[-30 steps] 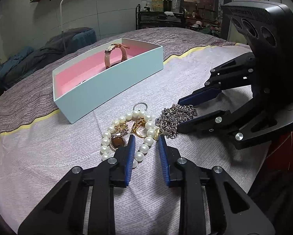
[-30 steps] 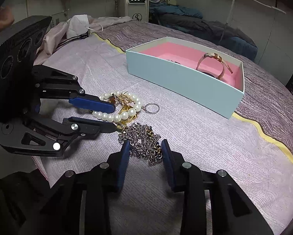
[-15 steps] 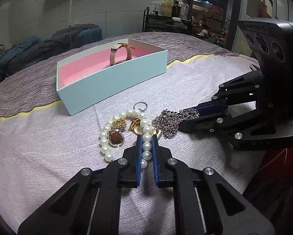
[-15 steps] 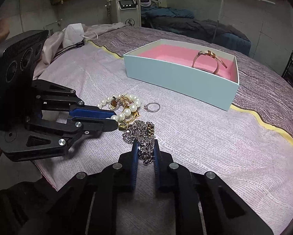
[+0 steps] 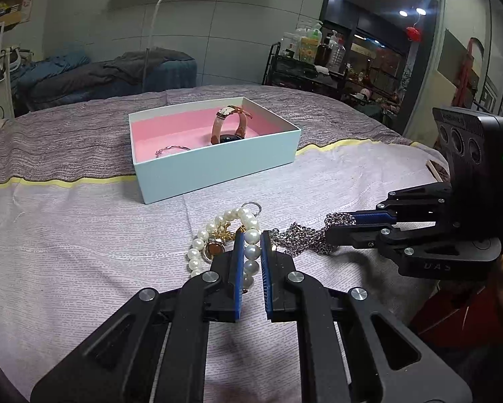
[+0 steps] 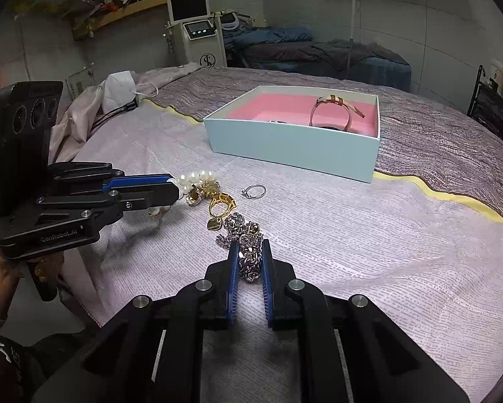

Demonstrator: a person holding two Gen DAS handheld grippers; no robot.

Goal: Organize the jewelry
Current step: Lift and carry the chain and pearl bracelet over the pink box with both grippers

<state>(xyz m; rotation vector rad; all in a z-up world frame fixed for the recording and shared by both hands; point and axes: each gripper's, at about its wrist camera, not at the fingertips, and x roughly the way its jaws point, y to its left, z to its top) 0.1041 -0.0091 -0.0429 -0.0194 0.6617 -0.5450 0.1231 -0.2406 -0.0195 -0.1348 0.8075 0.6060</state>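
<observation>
My left gripper (image 5: 251,238) is shut on the pearl bracelet (image 5: 248,221), which is lifted a little off the cloth; it also shows in the right wrist view (image 6: 194,178). My right gripper (image 6: 248,252) is shut on the silver chain (image 6: 248,238), whose strands hang from it in the left wrist view (image 5: 301,235). A gold ring with a heart charm (image 6: 219,206) and a small silver ring (image 6: 254,190) lie on the cloth. The light blue box (image 5: 217,164) with pink lining holds a brown-strap watch (image 5: 229,124) and a thin bangle (image 5: 170,149).
The table wears a pale lilac cloth (image 6: 369,252) with a yellow stripe (image 6: 446,194). A white face mask and pink fabric (image 6: 117,90) lie at the far left edge. A person's hand (image 6: 2,268) holds the left gripper. A bed and shelves stand beyond.
Both grippers closed, the left on the pearls and the right on the chain. Both have since lifted and drawn apart, pulling the two pieces away from each other.
</observation>
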